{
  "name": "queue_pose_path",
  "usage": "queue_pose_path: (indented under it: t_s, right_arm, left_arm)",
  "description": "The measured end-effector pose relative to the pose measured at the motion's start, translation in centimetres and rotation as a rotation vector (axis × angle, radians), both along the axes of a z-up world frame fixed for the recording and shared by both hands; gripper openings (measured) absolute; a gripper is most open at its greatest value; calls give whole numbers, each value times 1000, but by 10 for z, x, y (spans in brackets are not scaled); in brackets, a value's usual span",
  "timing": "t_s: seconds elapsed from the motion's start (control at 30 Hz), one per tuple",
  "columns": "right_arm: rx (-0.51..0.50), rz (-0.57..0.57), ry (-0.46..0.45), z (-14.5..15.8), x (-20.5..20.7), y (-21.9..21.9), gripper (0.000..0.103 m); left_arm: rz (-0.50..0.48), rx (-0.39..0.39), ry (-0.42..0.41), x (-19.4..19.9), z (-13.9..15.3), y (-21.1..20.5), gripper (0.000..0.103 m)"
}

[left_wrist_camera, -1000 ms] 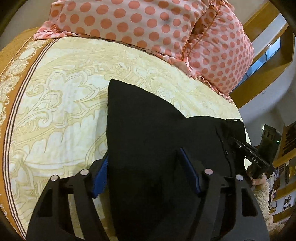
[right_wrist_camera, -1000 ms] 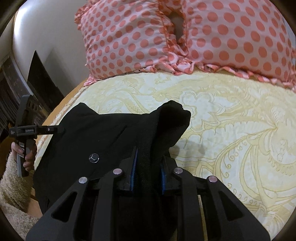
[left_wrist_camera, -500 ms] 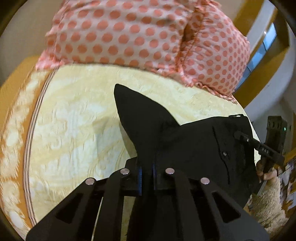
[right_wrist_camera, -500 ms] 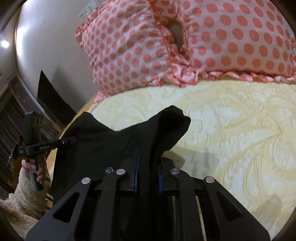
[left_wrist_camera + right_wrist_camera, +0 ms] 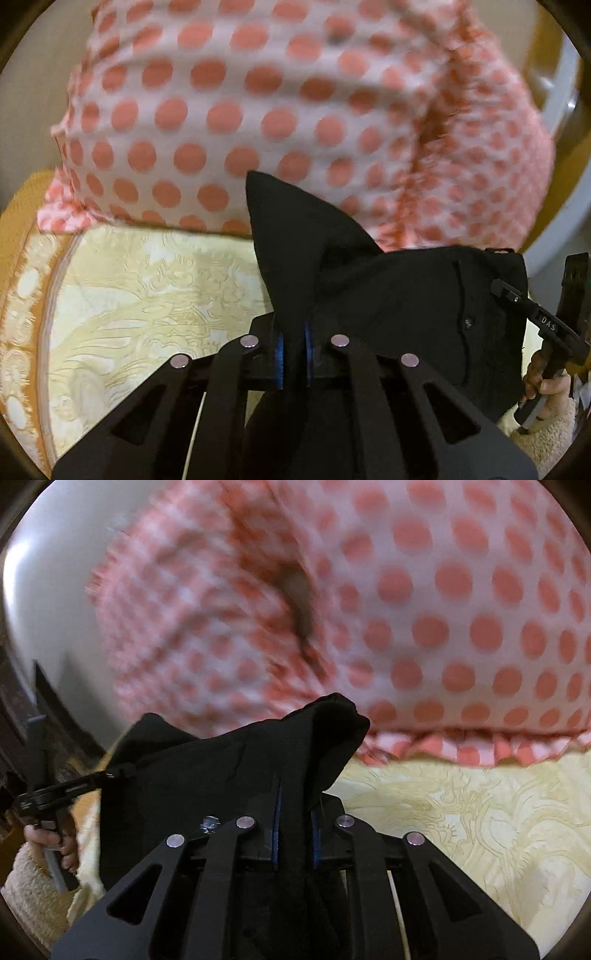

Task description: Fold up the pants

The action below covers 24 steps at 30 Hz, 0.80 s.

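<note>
From the left wrist view, the polka-dot pillow (image 5: 258,110) now fills the top of the picture, where a second ago it sat far back across the bed; it is blurred. The left gripper (image 5: 293,349), which stood wide around the cloth then, is now pinched narrow on a fold of the black pants (image 5: 388,295), the blue pads almost meeting with the fabric between them. A pointed corner of the pants stands up just in front of the pillow, and the rest drapes away toward the right gripper (image 5: 498,290), whose slim black body carries the white letters "DAS". A hand (image 5: 543,380) in a fleecy cream sleeve grips its handle. A small metal button shows on the matte, soft-looking cloth. Below the pillow lies the bedspread (image 5: 147,288), cream with pale gold scrolling leaf patterns and an orange border.

From the right wrist view, the pillow has likewise swelled and smeared, its ruffled pink edge (image 5: 480,749) lying on the bedspread (image 5: 480,830). The right gripper (image 5: 294,836) is closing on a thick bunch of the pants (image 5: 221,775), fabric pressed between its blue pads; the bunch rises in a rounded hump just under the pillow. The cloth hangs lifted off the bed. Away from the pillow, the left gripper (image 5: 110,775) bites the far corner, held by a hand (image 5: 55,842) in the same fleecy sleeve. Any lettering there is too blurred to read.
</note>
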State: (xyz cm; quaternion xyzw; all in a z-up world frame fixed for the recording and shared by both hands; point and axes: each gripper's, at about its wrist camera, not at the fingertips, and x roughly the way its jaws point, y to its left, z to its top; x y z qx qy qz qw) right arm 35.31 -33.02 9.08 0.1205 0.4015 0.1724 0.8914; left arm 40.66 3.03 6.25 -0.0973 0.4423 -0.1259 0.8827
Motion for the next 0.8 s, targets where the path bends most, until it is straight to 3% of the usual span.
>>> queue_pose_path:
  t_s: [0.07, 0.13, 0.2, 0.27, 0.3, 0.4, 0.47, 0.57, 0.67, 0.8]
  right_arm:
    - [-21, -21, 83, -24, 14, 0, 12]
    - [7, -35, 106, -31, 18, -4, 14]
    - [-13, -56, 112, -27, 14, -6, 28]
    - [-103, -104, 108, -18, 6, -8, 54]
    - [-156, -136, 71, -7, -5, -11, 55]
    - [-216, -158, -84, 25, -51, -14, 65]
    - [-189, -90, -120, 34, -74, -9, 66]
    - [-207, 16, -115, 32, -108, 17, 66]
    - [-277, 60, -100, 21, -124, 43, 66]
    - [-390, 92, -104, 8, -134, 65, 66]
  left_arm:
    - [37, -1, 66, 10, -24, 3, 11]
    - [76, -34, 100, 13, -40, 8, 17]
    - [85, -42, 94, 11, -38, 10, 20]
    - [88, -19, 71, 3, -25, 12, 21]
    - [93, -3, 42, -6, -17, 14, 22]
    - [54, 34, -76, -43, 10, 13, 49]
    - [-29, -9, -127, -75, 25, 4, 63]
    - [-154, -66, -107, -108, 28, -16, 65]
    - [-236, -37, -74, -128, 16, -39, 69]
    - [-252, 28, -28, -129, -3, -57, 73]
